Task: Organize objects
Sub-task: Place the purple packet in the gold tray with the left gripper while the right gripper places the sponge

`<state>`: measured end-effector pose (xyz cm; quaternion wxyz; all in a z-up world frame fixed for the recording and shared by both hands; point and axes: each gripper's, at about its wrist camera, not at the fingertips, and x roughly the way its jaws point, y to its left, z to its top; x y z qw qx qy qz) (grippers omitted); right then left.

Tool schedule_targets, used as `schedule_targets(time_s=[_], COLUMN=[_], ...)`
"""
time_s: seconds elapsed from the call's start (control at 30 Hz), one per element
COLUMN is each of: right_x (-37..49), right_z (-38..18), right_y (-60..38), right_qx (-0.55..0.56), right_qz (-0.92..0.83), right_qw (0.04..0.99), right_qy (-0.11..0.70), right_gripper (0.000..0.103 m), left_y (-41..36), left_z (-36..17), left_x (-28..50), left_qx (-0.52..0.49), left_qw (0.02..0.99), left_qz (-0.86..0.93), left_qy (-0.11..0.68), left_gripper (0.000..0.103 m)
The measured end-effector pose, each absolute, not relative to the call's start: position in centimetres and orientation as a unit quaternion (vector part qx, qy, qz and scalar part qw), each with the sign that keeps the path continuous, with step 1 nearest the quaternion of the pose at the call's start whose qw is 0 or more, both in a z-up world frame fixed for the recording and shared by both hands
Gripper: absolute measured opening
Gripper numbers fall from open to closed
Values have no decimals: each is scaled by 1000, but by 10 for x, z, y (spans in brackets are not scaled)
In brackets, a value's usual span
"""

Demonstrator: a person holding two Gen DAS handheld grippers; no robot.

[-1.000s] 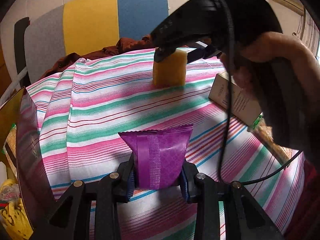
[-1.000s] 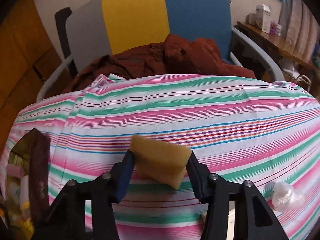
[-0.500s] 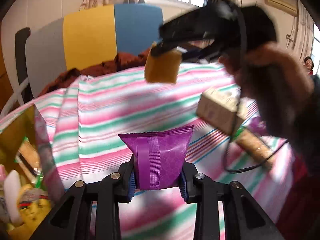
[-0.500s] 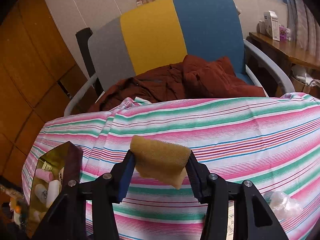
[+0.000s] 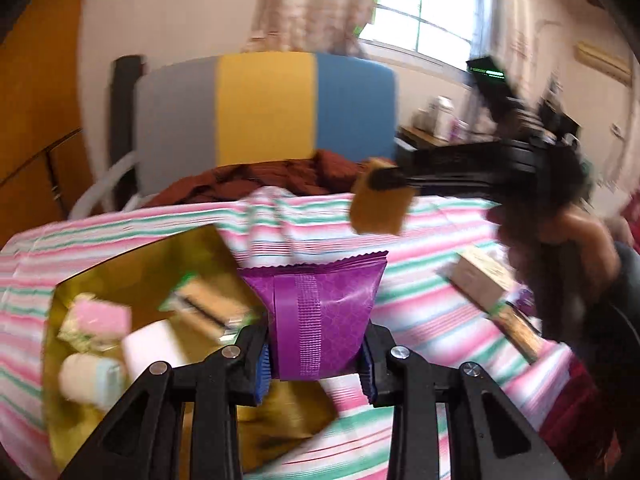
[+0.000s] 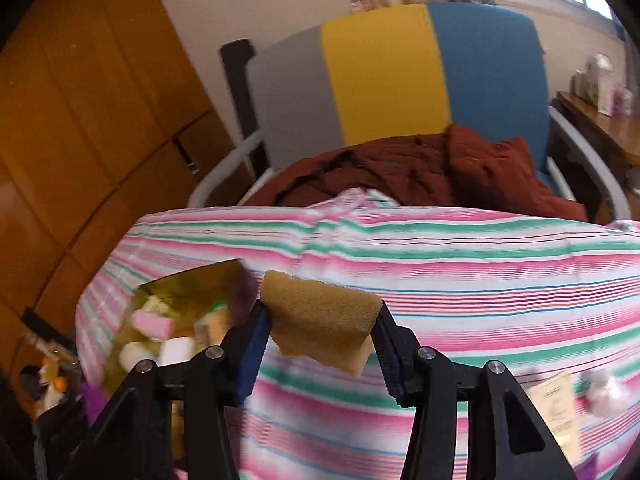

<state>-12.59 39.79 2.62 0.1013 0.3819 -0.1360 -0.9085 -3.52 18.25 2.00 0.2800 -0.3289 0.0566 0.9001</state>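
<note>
My left gripper (image 5: 316, 354) is shut on a purple snack packet (image 5: 320, 316), held above the near right corner of a gold box (image 5: 132, 272). The box holds several small items, among them a pink sponge (image 5: 102, 317) and white rolls. My right gripper (image 6: 320, 344) is shut on a yellow-brown sponge (image 6: 320, 320), lifted off the striped cloth. In the left wrist view that sponge (image 5: 380, 208) hangs from the right gripper (image 5: 394, 182), up and to the right of the packet. In the right wrist view the gold box (image 6: 176, 316) sits to the lower left.
A striped tablecloth (image 6: 460, 280) covers the table. A cream carton (image 5: 478, 282) and a brown object (image 5: 520, 330) lie at the right. A chair (image 6: 384, 80) with a rust-red garment (image 6: 420, 172) stands behind the table. A crumpled clear wrapper (image 6: 606, 392) lies at the far right.
Both grippers have swung left toward the gold box, which now fills the lower left of both views. The yellow-brown sponge was lifted off the cloth and carried left.
</note>
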Motion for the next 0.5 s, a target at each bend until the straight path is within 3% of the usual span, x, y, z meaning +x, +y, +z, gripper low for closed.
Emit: schedule_targets(time_s=[0.33,0.4,0.43,0.5], right_x=[-151,-163,-167,-172], right_z=[28,28,28,29], right_y=[283,264,258,250], right_qx=[420,429,429,427], right_qz=[-885,-882,-881,-882], right_qw=[157,150,150,145], right_qy=[-128,-125,-128,-132], right_gripper=[55,66,77,82], left_y=[94,89,88,81], left_z=[2,-3,-4,-7], left_x=[-87,-97,-98,-100], left_qx=[-356,-363,-363,-366], left_qw=[177,175,176,169], left_qz=[918,915,915,915], left_qy=[0,-8,-13,-24], left_gripper=[35,39,45,52])
